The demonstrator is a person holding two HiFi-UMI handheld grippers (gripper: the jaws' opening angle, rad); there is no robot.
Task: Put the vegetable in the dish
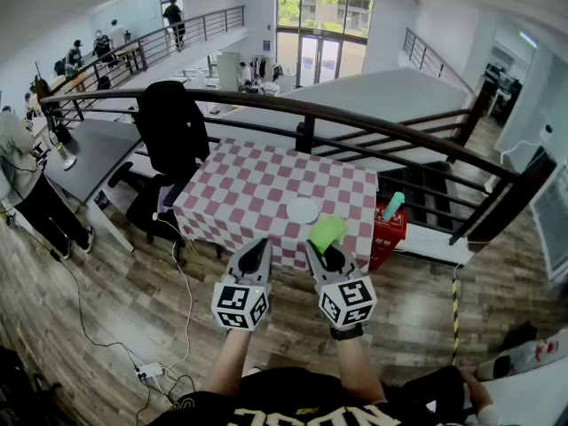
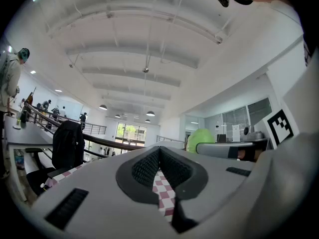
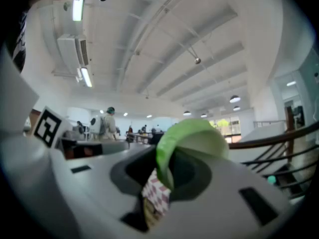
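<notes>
Wood floor (image 1: 98, 322), black railing (image 1: 382, 121), checkered table (image 1: 253, 185), bright windows (image 1: 324, 20).

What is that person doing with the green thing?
A person holds a gripper in each hand. The right gripper is clamped on a green vegetable, held up near the white dish on the checkered table. The left gripper is shut and empty. The vegetable isn't in the dish yet.

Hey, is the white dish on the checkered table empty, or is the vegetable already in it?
Empty. The dish shows only bare white, and the green vegetable is clamped in the right hand-held gripper, outside it.
</notes>
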